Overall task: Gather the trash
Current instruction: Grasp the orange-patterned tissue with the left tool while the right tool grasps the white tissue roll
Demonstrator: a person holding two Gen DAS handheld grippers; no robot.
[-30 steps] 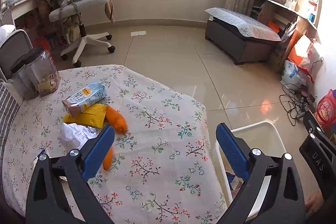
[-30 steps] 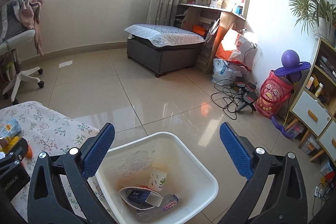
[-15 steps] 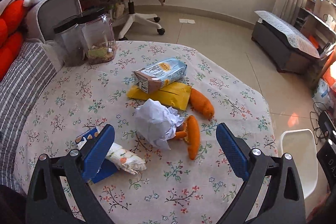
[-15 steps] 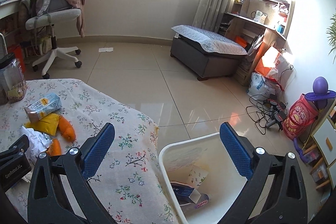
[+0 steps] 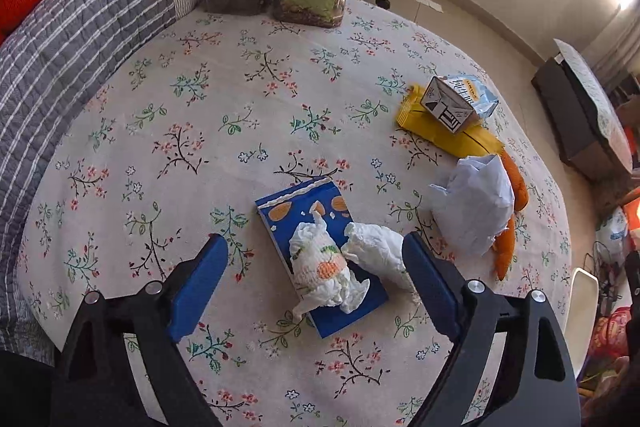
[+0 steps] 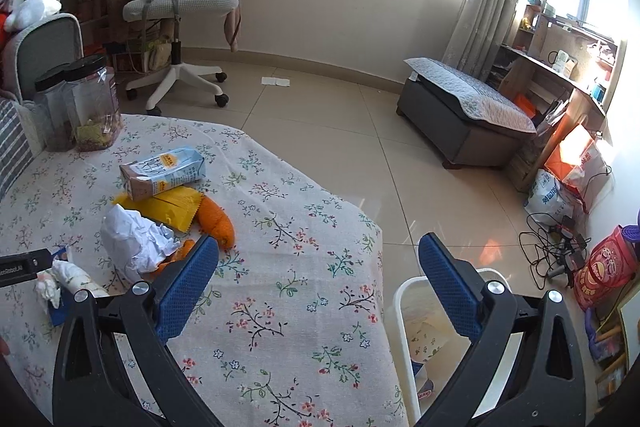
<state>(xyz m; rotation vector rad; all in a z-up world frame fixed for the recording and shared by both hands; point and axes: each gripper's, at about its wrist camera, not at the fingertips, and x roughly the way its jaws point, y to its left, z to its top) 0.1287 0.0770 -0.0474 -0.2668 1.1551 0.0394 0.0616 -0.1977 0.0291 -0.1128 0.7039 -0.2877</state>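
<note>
Crumpled tissue (image 5: 325, 269) sits on a flat blue packet (image 5: 320, 259) mid-bench (image 5: 168, 115), long axis running away from us. We have the left gripper (image 5: 314, 279) straddling it from above, jaws spread, just been closing, pads not yet touching. Right gripper (image 6: 318, 283) is spread and empty, nearer the white bin (image 6: 404, 297) off the bench edge. Left hand is nearer.

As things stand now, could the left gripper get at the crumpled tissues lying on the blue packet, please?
Probably yes. The left gripper hangs above the crumpled tissues on the blue packet, its fingers apart on either side and just closing in; nothing lies between them and the tissues.
</note>
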